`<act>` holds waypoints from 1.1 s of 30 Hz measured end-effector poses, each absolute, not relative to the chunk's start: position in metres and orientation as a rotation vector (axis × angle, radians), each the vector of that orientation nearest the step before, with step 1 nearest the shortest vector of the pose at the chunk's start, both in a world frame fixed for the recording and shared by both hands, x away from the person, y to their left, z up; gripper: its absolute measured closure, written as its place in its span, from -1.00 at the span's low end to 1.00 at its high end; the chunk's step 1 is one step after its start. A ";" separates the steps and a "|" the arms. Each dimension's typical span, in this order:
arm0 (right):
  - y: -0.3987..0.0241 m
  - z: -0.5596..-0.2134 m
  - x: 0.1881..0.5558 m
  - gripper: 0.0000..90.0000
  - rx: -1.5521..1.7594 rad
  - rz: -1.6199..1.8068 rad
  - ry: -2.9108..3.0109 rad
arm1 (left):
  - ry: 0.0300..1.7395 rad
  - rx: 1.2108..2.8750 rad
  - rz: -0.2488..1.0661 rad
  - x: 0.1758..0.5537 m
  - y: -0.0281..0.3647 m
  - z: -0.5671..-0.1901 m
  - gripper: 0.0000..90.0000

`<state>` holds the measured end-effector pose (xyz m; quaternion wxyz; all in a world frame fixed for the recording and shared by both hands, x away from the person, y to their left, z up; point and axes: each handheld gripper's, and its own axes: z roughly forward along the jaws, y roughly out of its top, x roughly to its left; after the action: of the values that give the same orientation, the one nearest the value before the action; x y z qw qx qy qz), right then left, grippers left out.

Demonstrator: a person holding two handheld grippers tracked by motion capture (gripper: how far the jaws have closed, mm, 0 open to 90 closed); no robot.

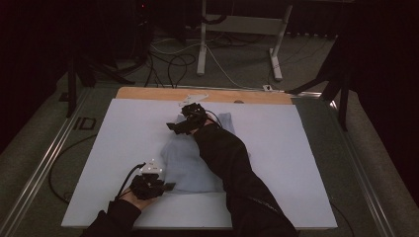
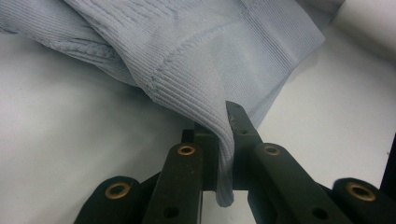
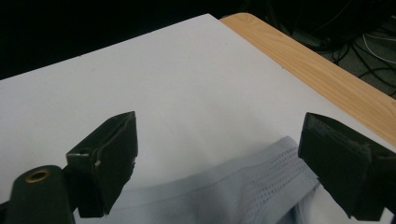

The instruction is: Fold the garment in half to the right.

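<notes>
A light blue ribbed knit garment (image 1: 197, 158) lies crumpled in the middle of the white board (image 1: 296, 163). My left gripper (image 1: 169, 186) is at the garment's near left corner. In the left gripper view it (image 2: 219, 128) is shut on a raised fold of the garment (image 2: 210, 46), and the fabric hangs down between the jaws. My right gripper (image 1: 177, 126) hovers over the garment's far left end, the person's dark sleeve (image 1: 232, 168) lying across the cloth. Its jaws (image 3: 222, 135) stand wide open with nothing between them, just above the garment's banded edge (image 3: 243, 186).
The white board rests on a wooden table whose bare strip (image 1: 148, 93) shows along the far edge. Beyond it are white table legs (image 1: 201, 44) and loose cables (image 1: 173, 64) on the floor. Metal rails (image 1: 39, 163) run along both sides.
</notes>
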<state>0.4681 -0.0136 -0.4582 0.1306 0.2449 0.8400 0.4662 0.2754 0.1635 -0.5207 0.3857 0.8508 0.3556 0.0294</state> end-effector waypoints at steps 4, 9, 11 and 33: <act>-0.008 -0.463 0.479 -0.73 0.736 1.318 2.447 | 0.902 2.163 0.072 0.275 0.163 -0.520 0.92; 0.000 -0.471 0.495 -0.78 0.781 1.275 2.466 | 0.910 2.154 0.076 0.275 0.163 -0.519 0.92; 0.001 -0.473 0.500 -0.80 0.814 1.290 2.469 | 0.907 2.147 0.074 0.275 0.164 -0.518 0.92; 0.020 -0.513 0.529 -0.38 0.997 0.969 2.514 | 0.892 2.134 0.057 0.275 0.160 -0.517 0.92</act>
<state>0.5287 0.0205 -0.5131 0.1338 0.3440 0.8672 0.3342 0.2749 0.1596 -0.5174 0.4023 0.8444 0.3530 0.0224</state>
